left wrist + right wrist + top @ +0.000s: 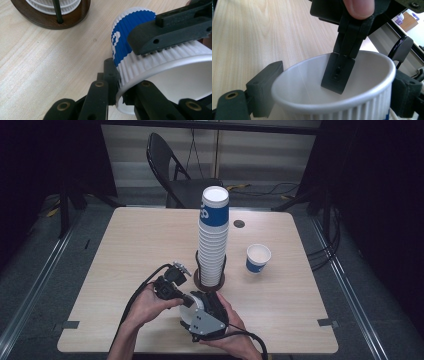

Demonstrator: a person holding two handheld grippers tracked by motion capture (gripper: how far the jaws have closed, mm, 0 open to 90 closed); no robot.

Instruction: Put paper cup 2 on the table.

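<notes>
A white paper cup with a blue band (189, 307) (130, 42) (307, 82) lies tilted between both hands near the table's front edge. My left gripper (184, 299) (120, 87) is shut on its rim, one finger (339, 72) inside the cup and the other outside. My right gripper (196, 309) (337, 85) spans the cup's body. One of its toothed fingers (170, 32) presses on the ribbed wall. A tall stack of matching cups (214, 240) stands just behind, in a round wooden holder (208, 281) (50, 20).
A single upright cup (258, 258) stands to the right of the stack. The light wooden table (125, 245) has a small round hole (239, 223) near its far edge. A black folding chair (175, 175) stands beyond it.
</notes>
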